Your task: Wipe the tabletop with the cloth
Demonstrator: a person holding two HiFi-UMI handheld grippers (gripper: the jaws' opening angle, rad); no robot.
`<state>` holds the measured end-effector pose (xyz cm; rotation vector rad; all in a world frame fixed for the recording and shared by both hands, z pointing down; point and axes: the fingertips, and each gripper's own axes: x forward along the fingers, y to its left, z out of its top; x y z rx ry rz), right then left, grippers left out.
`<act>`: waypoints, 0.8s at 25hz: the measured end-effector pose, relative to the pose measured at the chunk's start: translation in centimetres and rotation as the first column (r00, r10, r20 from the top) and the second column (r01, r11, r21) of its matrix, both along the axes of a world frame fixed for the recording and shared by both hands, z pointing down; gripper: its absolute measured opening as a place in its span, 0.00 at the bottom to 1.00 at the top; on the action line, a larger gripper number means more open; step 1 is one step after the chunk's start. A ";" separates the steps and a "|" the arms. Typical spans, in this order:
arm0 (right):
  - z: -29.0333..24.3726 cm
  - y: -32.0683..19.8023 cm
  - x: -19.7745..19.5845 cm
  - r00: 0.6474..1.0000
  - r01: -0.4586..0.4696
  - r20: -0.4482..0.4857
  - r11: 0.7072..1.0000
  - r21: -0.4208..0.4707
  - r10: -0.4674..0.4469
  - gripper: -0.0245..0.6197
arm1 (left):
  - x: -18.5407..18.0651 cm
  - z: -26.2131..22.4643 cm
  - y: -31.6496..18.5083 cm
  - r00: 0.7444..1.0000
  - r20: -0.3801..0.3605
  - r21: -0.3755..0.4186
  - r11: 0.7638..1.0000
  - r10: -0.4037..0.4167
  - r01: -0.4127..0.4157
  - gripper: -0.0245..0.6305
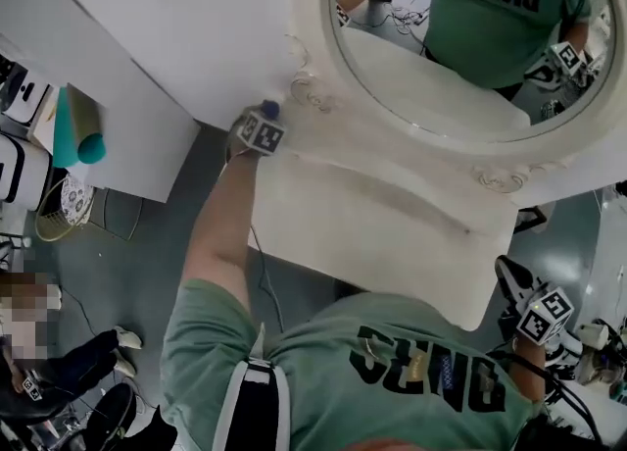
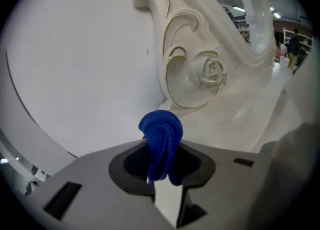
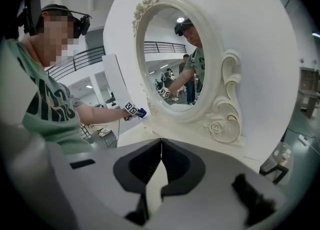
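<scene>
A bunched blue cloth [image 2: 161, 129] is pinched in my left gripper [image 2: 161, 150], which is shut on it. In the head view that left gripper [image 1: 265, 118] reaches to the far left corner of the cream tabletop [image 1: 382, 224], with the cloth [image 1: 270, 106] at the carved foot of the oval mirror [image 1: 441, 76]. A carved rose ornament [image 2: 212, 71] stands just past the cloth. My right gripper [image 1: 519, 287] hangs off the table's near right corner, shut with nothing in it [image 3: 161, 141]. Its view shows the cloth [image 3: 142, 113] far across the table.
The mirror frame [image 3: 220, 109] rises along the table's back edge against a white wall panel [image 1: 176, 27]. A teal roll [image 1: 76, 135] and equipment stand on the floor at left. Another person [image 1: 39, 341] is at the lower left. Cables lie on the grey floor.
</scene>
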<state>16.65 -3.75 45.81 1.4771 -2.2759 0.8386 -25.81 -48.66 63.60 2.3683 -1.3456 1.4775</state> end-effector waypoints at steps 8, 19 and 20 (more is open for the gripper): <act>-0.1 -2.6 -0.8 0.999 -0.036 -0.023 0.999 -0.005 0.036 0.06 | 12.1 -4.7 7.9 0.914 -0.235 0.057 0.943 0.332 -0.328 0.20; 1.9 6.2 6.9 0.994 -0.109 0.013 0.994 -0.014 0.109 0.06 | 44.2 2.6 43.5 0.297 -0.049 -0.029 0.296 0.954 -0.955 0.20; 2.1 7.9 8.4 0.991 -0.132 0.019 0.991 -0.013 0.133 0.06 | 46.6 3.8 44.9 0.270 -0.009 -0.047 0.269 0.963 -0.962 0.20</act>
